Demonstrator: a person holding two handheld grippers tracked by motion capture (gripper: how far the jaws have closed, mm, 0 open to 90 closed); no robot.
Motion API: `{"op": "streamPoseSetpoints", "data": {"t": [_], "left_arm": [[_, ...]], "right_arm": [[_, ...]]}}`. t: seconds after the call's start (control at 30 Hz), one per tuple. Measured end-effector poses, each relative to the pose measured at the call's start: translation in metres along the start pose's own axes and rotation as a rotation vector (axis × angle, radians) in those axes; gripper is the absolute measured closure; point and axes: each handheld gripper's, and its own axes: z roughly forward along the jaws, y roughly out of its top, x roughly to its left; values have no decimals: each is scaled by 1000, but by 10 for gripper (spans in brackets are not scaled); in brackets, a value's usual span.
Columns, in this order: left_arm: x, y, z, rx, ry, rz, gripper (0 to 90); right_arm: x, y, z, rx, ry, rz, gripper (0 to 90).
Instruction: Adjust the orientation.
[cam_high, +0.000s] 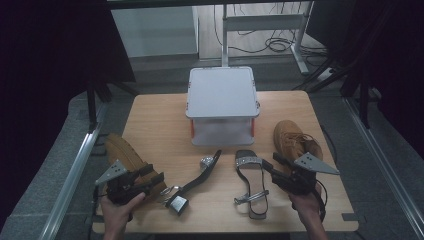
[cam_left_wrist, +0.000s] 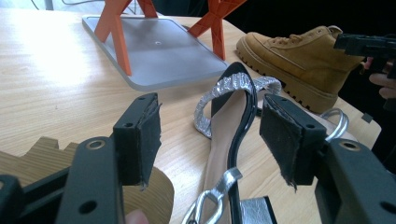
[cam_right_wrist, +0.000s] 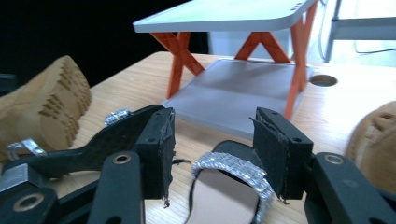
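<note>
- The left gripper (cam_high: 156, 181) stands with jaws apart, nothing between its pads (cam_left_wrist: 142, 135); it hovers over the tipped boot (cam_high: 131, 162) at the table's (cam_high: 160, 125) left edge.
- Just to its right lies the sandal on its side (cam_high: 197, 180).
- The right gripper (cam_high: 271, 165) also gapes empty, with the flat sandal (cam_high: 250, 182) just ahead and left of its jaws.
- The upright boot (cam_high: 292, 140) sits just beyond it.
- The shelf (cam_high: 222, 102) stands farther ahead, between both tools.

Matt suede boot (cam_high: 290, 137), wooden table (cam_high: 155, 120)
</note>
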Motion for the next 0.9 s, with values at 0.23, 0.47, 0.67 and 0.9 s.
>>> {"op": "streamPoseSetpoints", "data": {"t": [0.23,0.47,0.67,0.9], "left_arm": [[-6,14,16,10,5,20,388],[-6,12,17,23,19,35,408],[-7,15,11,25,-14,10,707],[-10,13,18,80,-7,51,895]], "right_arm": [[-1,3,11,30,18,1,470],[6,6,6,43,11,-17,456],[3,9,7,39,11,43,457],[4,3,2,33,-5,31,453]]}}
